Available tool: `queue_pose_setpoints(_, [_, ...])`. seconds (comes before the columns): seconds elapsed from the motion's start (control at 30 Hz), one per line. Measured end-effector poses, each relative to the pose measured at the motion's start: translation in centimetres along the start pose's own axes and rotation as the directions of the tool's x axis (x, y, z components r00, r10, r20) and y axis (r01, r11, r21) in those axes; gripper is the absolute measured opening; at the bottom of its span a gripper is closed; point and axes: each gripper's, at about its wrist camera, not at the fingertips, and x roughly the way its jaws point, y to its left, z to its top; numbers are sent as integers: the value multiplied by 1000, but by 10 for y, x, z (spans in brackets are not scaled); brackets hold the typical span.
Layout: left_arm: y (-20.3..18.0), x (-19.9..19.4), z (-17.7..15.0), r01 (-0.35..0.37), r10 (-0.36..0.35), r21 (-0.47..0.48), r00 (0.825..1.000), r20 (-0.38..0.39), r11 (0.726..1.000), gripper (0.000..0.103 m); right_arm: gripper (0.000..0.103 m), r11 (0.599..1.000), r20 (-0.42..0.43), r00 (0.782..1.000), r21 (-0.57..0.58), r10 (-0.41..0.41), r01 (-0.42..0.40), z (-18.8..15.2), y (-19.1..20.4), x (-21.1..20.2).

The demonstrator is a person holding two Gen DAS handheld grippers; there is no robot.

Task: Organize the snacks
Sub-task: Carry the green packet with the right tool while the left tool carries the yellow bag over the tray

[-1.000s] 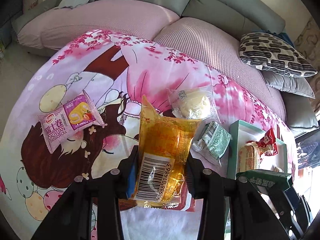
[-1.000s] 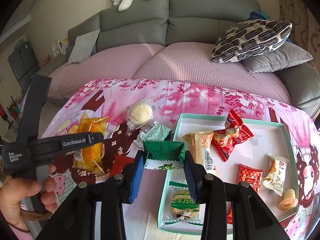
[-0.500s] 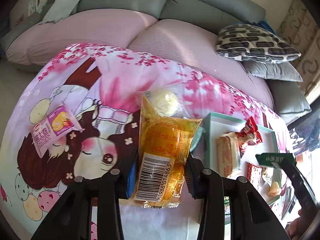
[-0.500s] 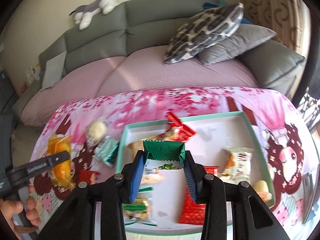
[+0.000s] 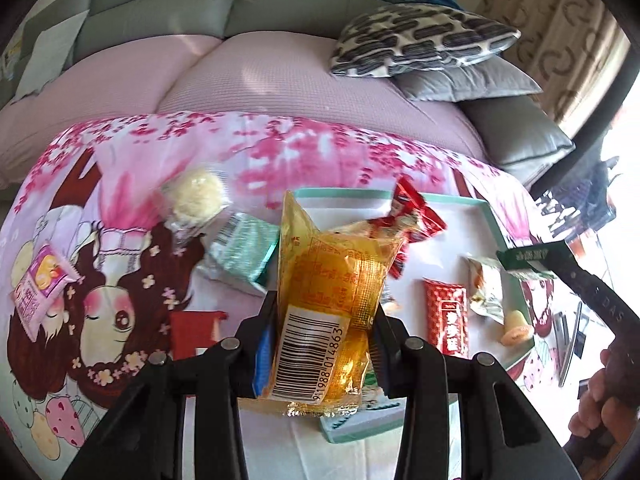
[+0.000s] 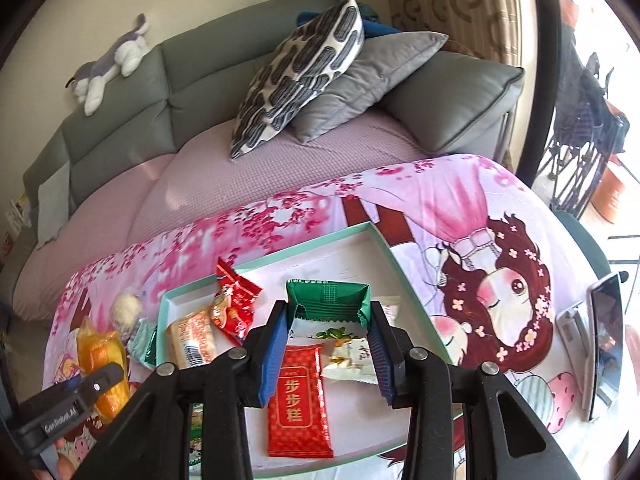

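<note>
My left gripper (image 5: 320, 320) is shut on a yellow snack packet (image 5: 328, 304) with a barcode, held above the near left edge of the mint-rimmed white tray (image 5: 492, 220). My right gripper (image 6: 328, 320) is shut on a green snack packet (image 6: 328, 300), held over the tray's middle (image 6: 384, 244). In the tray lie a red packet (image 6: 298, 404), a red twisted packet (image 6: 236, 304), an orange-white packet (image 6: 192, 340) and a white packet (image 6: 352, 360). On the cloth left of the tray lie a round white pastry (image 5: 196, 196), a pale green packet (image 5: 240, 252), a pink roll packet (image 5: 40, 284) and a red packet (image 5: 192, 328).
The table wears a pink cartoon cloth (image 5: 132, 168). A grey sofa with a patterned pillow (image 6: 300, 76) stands behind it. A phone on a stand (image 6: 604, 340) sits at the table's right end. The right gripper shows at the right of the left wrist view (image 5: 532, 260).
Both grippers have swung right with their packets. The yellow packet now hangs by the tray's edge and the green packet has moved further over the tray.
</note>
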Motion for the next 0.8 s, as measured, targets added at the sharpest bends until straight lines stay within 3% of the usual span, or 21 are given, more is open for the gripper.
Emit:
queue_pose_setpoints(0.37, [-58,25,-4,81,-76,141,996,-39,987,42,41,1000,-60,998,-6,0,-1,-6,-1,24])
queue_pose_setpoints(0.8, [-77,50,-1,86,-80,182,996,-43,979,42,42,1000,-103,995,-26,9,-12,-11,7,49])
